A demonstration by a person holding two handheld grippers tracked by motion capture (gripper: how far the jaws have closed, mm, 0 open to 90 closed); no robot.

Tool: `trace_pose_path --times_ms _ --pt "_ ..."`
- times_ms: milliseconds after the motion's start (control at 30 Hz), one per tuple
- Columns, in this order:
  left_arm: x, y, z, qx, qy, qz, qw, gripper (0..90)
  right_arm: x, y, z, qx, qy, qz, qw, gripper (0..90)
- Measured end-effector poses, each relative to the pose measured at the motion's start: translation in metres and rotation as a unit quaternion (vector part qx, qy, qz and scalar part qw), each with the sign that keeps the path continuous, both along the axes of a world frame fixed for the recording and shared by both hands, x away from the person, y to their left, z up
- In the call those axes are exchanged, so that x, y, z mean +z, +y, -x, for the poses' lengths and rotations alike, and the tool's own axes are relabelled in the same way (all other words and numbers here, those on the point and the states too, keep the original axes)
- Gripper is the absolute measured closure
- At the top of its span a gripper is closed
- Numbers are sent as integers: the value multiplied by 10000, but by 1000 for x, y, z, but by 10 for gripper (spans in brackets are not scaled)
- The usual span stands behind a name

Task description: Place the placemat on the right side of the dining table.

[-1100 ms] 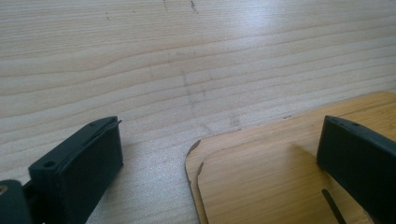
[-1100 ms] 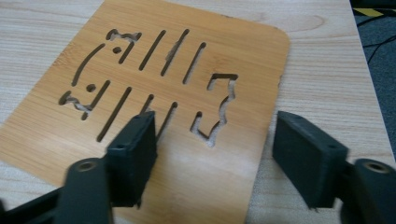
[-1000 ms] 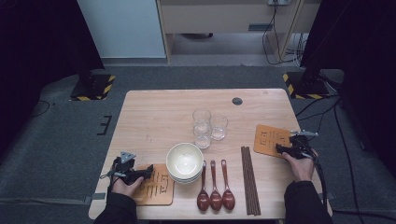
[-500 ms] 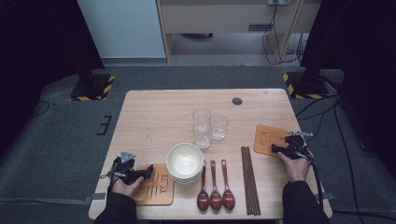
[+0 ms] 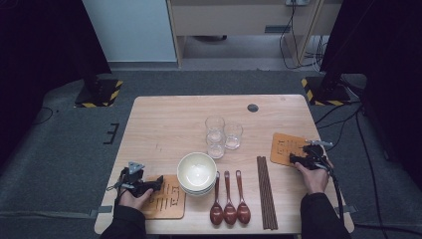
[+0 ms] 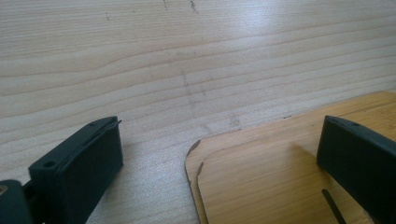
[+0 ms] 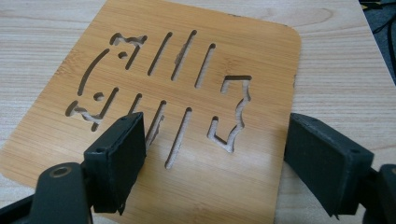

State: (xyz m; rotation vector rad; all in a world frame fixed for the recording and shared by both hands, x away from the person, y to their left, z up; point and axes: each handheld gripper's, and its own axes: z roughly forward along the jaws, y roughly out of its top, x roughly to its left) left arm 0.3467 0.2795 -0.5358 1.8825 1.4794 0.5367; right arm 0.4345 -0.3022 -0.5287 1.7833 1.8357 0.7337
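Observation:
A slotted bamboo mat (image 5: 284,147) (image 7: 187,93) lies flat at the table's right edge. My right gripper (image 5: 300,159) (image 7: 217,135) hovers low over its near part with the jaws wide apart. They have just been closing a little, and nothing is pinched between them. At the front left lies a second bamboo mat (image 5: 168,201) (image 6: 280,177), which shows two stacked layers at its corner. My left gripper (image 5: 152,184) (image 6: 219,140) rests open at that corner, one jaw over bare wood and the other over the mat.
A stack of white bowls (image 5: 197,173) sits at front centre, with three brown spoons (image 5: 229,201) and dark chopsticks (image 5: 266,191) to its right. Three clear glasses (image 5: 216,134) stand mid-table. A small dark disc (image 5: 253,107) lies near the far edge.
My right gripper has edged slightly left over its mat. The left gripper has kept still.

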Motion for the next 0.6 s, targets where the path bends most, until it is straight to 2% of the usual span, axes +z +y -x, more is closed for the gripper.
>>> trace_pose_path --times_ms 333,433,600 --pt "0 0 0 0 0 4 10000 0 1 -8 2 392 52 -11 9992 220" --pt "0 0 0 1 -1 4 10000 0 1 -15 2 598 5 10 9982 220" --pt "0 0 0 0 -1 6 10000 0 0 -18 2 736 -22 2 9973 220"
